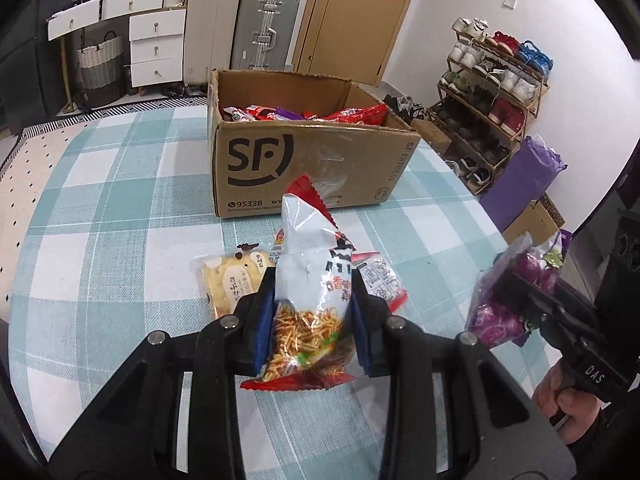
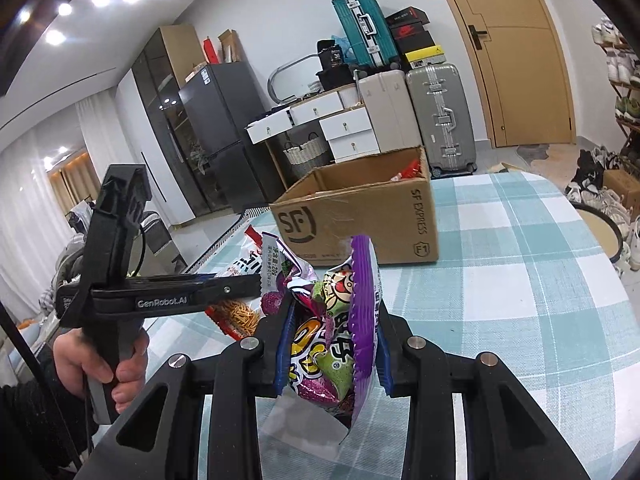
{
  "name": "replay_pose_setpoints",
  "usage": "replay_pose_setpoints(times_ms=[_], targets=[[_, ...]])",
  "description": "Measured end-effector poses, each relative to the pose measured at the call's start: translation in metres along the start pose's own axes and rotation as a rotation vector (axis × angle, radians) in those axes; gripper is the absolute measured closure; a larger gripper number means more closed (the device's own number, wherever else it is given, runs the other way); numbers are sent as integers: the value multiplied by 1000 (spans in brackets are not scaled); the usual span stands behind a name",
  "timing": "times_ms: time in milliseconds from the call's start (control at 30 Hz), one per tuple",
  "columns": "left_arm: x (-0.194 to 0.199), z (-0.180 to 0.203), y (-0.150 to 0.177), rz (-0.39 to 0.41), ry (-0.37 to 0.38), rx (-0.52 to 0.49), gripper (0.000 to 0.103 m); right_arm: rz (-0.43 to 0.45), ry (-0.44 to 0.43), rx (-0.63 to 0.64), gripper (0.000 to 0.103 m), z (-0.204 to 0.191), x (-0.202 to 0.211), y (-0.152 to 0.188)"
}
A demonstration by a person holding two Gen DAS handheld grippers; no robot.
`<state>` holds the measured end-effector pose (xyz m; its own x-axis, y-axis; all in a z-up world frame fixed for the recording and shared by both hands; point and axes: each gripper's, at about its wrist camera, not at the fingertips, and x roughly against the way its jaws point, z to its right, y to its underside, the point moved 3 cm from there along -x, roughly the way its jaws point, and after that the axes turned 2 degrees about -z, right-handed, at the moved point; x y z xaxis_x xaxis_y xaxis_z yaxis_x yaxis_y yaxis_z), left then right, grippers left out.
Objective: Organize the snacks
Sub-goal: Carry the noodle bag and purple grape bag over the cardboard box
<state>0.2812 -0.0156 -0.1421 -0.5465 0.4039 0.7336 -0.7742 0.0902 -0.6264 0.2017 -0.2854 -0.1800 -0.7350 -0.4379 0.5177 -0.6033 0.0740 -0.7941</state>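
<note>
My left gripper is shut on a white and red bag of fried noodle sticks, held upright above the checked table. My right gripper is shut on a purple snack bag; it also shows at the right of the left wrist view. An open SF cardboard box with several red snack packs inside stands ahead on the table; it also shows in the right wrist view. A yellow cake pack and a red and white pack lie on the table under the left gripper.
The round table has a blue and white checked cloth. A shoe rack and a purple bag stand beyond its right edge. Suitcases and white drawers stand at the back wall.
</note>
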Motion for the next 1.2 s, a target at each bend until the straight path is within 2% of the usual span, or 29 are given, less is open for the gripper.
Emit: replay_pose_setpoints(times_ms=[100,300,700,1033,1200], targets=[[15,1,8,26,5,13,73,3,-2,37,69,-12,4,0],[60,-6,32,131,0,72,73,2,-19,56,69,-25,10,3],[112,-10,85,159,-28,93,73,-4,-29,26,69,-31,27,18],[131,5,80,184,-29,66,73,10,-51,59,69,-44,37,10],[133,12,64,196,-46,48,73,26,-78,79,69,-52,37,-4]])
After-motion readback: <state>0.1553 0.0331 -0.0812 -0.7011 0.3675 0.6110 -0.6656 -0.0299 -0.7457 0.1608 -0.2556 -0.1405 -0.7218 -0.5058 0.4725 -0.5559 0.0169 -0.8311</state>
